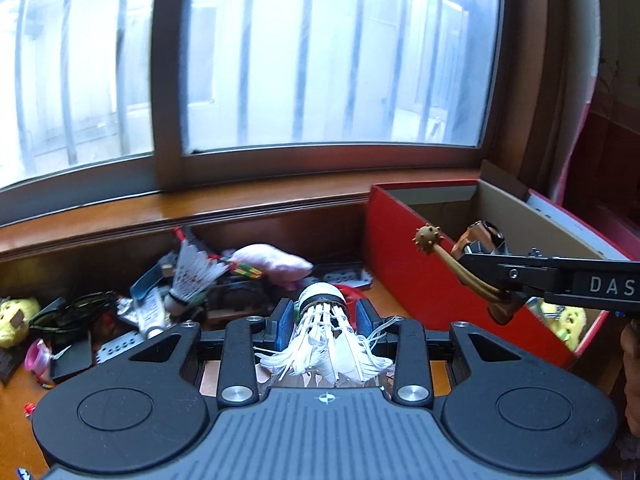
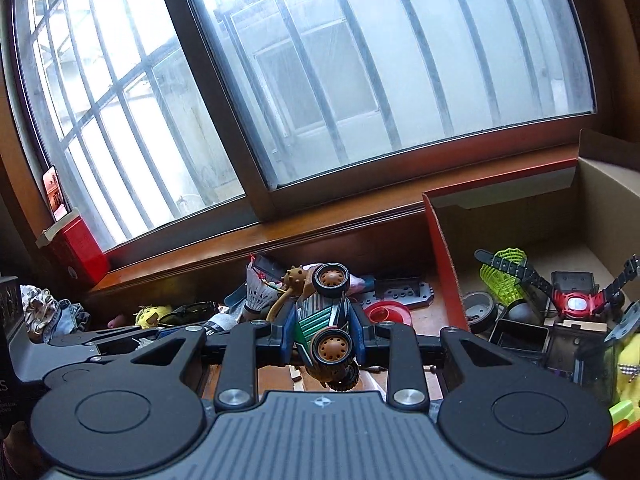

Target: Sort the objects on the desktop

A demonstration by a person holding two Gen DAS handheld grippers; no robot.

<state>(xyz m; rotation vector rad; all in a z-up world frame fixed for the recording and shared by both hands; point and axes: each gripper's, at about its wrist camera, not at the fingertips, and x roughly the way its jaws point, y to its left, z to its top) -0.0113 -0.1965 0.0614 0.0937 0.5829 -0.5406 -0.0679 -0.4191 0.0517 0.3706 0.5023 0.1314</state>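
Here the red cardboard box [image 1: 404, 248] stands at the right under the window; above its rim the right gripper [image 2: 322, 326] clamps a toy car [image 2: 326, 320], while the left gripper [image 1: 322, 314] pinches a white shuttlecock [image 1: 324, 320] over the cluttered desk [image 1: 18, 396]

White feathers and a black-banded white cork on the shuttlecock [image 1: 324, 320] between blue pads [image 1: 285, 322]. Brown spiked ball and brown hubs on the toy car [image 2: 326, 320], with green and grey stripes across its body (black tyres). Red outside, plain tan inside on the box [image 1: 400, 248]. Neon green for the shuttlecock in the box [image 2: 502, 280], black strap and red face for the watch [image 2: 574, 302]. Pink on the plush toy [image 1: 272, 264].
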